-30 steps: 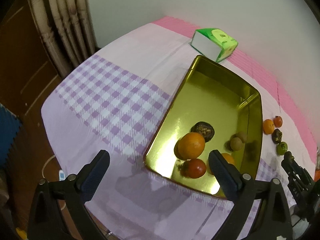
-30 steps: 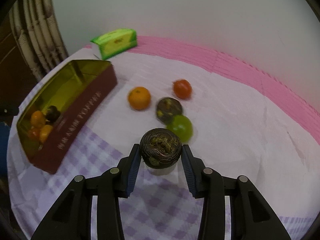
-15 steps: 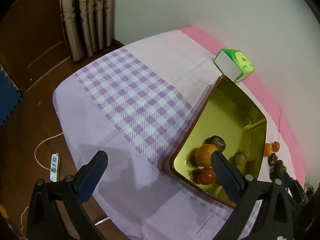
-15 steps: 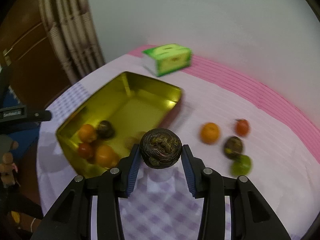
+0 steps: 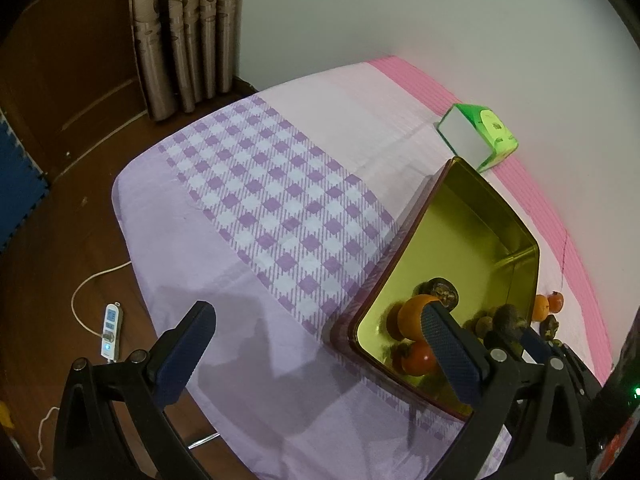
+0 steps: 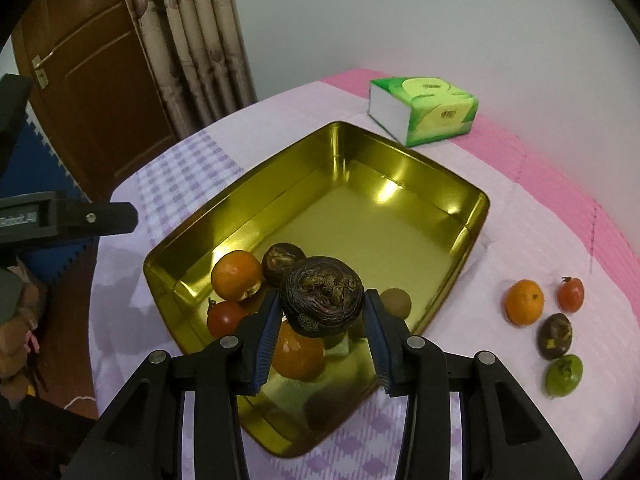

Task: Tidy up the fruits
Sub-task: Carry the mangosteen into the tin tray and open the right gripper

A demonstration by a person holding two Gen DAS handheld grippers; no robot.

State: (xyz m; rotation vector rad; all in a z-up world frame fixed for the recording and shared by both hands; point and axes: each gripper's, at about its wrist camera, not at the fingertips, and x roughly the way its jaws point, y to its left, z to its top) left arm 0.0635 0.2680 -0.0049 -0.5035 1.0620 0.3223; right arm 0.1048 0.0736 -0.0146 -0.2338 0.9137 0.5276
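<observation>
The right tool [image 6: 322,312] grips a dark wrinkled fruit [image 6: 322,297] between its two blue pads, and in the right wrist view that fruit hangs over the near end of the gold tin [image 6: 400,168]. That is the relation the next move turns on: the tin's floor appears to lie directly under the held fruit, not ahead of it or to the side, so a release calls for a short descent rather than any further travel. Directly below sit other fruits: an orange [image 6: 236,275] at 10 o'clock from the held fruit, a tomato [image 6: 226,317] at 8 o'clock, a second dark fruit [image 6: 282,258] at 11 o'clock and a small brown fruit [image 6: 396,302] at 3 o'clock. The tin's long axis runs away toward 1 o'clock, and its far half is bare, so open floor lies forward of the pile.

Four fruits remain on the tabletop [image 6: 520,240] outside the tin, at 3 to 4 o'clock from the right tool.

The left tool [image 5: 316,350] stands wide open and holds nothing, off the tin's near left corner; the right is the nearer one to the drop.
</observation>
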